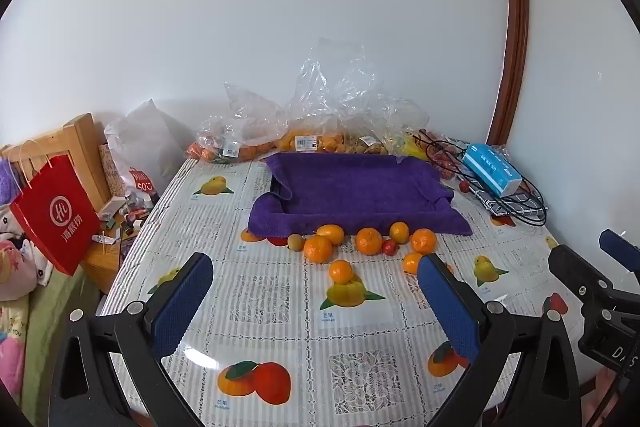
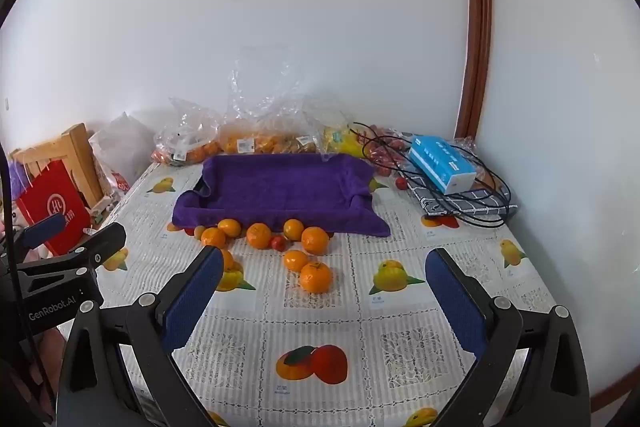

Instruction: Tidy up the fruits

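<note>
While the purple towel-lined tray sits empty at twelve o'clock, loose mandarins crowd the surface just before it; left gripper and right gripper gape wide, holding nothing, sorting seemingly unstarted.

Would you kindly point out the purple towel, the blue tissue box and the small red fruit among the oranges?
purple towel [image 1: 352, 187]: left wrist view, its flat middle.
blue tissue box [image 2: 440, 163]: right wrist view, its long side.
small red fruit [image 2: 279, 243]: right wrist view, its centre.

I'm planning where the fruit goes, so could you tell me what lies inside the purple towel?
The purple towel lines a tray whose hollow looks empty; the tray itself is almost wholly covered.
</note>
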Demonstrator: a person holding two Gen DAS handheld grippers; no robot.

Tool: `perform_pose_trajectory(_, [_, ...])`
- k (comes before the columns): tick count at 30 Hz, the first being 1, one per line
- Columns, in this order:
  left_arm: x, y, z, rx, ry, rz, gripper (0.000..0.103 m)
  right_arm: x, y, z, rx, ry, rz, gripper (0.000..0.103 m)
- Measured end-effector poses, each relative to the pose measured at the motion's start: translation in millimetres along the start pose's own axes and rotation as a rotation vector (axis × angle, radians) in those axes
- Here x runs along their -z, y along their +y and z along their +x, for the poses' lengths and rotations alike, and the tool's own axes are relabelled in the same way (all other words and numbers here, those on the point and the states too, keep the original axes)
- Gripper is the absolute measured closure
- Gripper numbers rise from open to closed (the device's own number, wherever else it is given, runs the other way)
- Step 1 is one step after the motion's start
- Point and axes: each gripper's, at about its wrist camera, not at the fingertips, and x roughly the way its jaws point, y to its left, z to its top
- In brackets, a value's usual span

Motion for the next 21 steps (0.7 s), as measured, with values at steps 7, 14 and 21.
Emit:
perform_pose_trajectory(7, [-1.3,-3.1,0.4,-0.002,0.012,0.010,0.001,1.0,-5.8,-3.8,0.010,-0.003,0.014,0.003])
perform_pose_trajectory(14, [-0.9,-4.1,0.0,-0.002,-0.003,0.013,0.001,-3.8,-6.0,-5.8,0.005,-0.013,0.014,0.003])
perform_pose_trajectory(21, [-1.8,-0.3,-2.5,-0.001,-0.006,0.001,0.001,-1.5,-2.0,-6.4,0.004,-0.017,0.002,0.003])
